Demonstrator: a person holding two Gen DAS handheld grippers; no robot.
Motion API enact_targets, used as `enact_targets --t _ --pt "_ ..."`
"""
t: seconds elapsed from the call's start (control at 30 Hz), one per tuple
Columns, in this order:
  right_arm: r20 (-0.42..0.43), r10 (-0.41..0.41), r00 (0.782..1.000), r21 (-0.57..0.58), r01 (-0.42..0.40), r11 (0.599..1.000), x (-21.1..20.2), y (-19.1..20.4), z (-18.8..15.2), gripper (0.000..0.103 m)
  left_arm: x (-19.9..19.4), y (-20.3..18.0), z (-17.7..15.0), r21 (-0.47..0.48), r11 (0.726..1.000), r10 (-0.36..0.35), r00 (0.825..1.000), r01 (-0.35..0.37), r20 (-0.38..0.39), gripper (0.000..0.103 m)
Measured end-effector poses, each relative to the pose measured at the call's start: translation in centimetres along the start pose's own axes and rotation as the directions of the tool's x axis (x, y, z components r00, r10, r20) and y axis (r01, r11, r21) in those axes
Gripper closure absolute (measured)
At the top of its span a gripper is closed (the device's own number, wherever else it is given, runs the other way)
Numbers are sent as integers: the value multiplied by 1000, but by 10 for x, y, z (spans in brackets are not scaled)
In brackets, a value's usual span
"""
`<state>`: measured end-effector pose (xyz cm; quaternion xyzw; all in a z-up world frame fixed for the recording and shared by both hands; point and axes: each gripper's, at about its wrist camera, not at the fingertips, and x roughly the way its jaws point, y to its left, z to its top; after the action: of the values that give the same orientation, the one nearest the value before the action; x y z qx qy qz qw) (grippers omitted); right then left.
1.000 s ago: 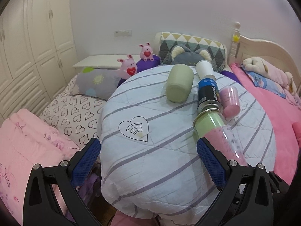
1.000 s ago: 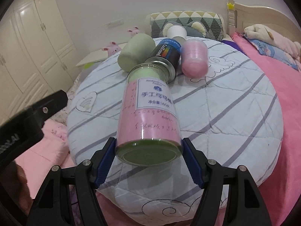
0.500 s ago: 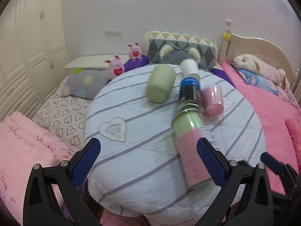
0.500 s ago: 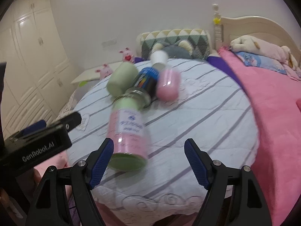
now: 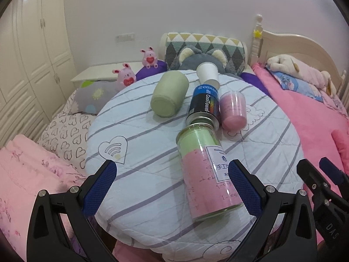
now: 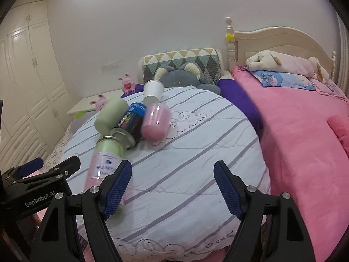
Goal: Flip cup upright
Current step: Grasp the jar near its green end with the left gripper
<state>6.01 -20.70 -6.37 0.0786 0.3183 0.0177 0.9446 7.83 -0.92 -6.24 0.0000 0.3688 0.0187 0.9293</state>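
Note:
Several cups and cans lie on their sides on a round table with a striped quilt cover [image 5: 139, 174]. A tall pink-and-green canister [image 5: 207, 170] lies nearest, also in the right wrist view [image 6: 104, 159]. Behind it lie a black-and-blue can [image 5: 204, 106], a pink cup [image 5: 232, 111], a green cup [image 5: 169, 96] and a white paper cup [image 5: 207, 75]. My left gripper [image 5: 172, 183] is open and empty, its right finger over the canister. My right gripper [image 6: 172, 187] is open and empty over the quilt, right of the canister.
A bed with a pink blanket [image 6: 305, 131] runs along the right. Plush toys and a patterned cushion [image 5: 205, 48] sit behind the table. White wardrobes [image 5: 32, 54] stand at the left. Pink bedding [image 5: 26, 174] lies at lower left.
My right gripper let go of the pink-and-green canister, opened and drew back to the right. The canister now lies on the quilt. The left gripper shifted so the canister sits near its right finger.

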Motion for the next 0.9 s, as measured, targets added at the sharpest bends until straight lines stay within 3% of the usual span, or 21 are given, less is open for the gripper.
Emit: enact_targets --t 0.53,0.9 --pt "-25 31 999 12 -31 999 26 -30 6 24 32 -30 7 9 999 41 996 -41 -77 0" --pt "-57 68 996 47 -65 997 56 -48 10 24 66 -46 13 37 997 66 985 -61 -162 0"
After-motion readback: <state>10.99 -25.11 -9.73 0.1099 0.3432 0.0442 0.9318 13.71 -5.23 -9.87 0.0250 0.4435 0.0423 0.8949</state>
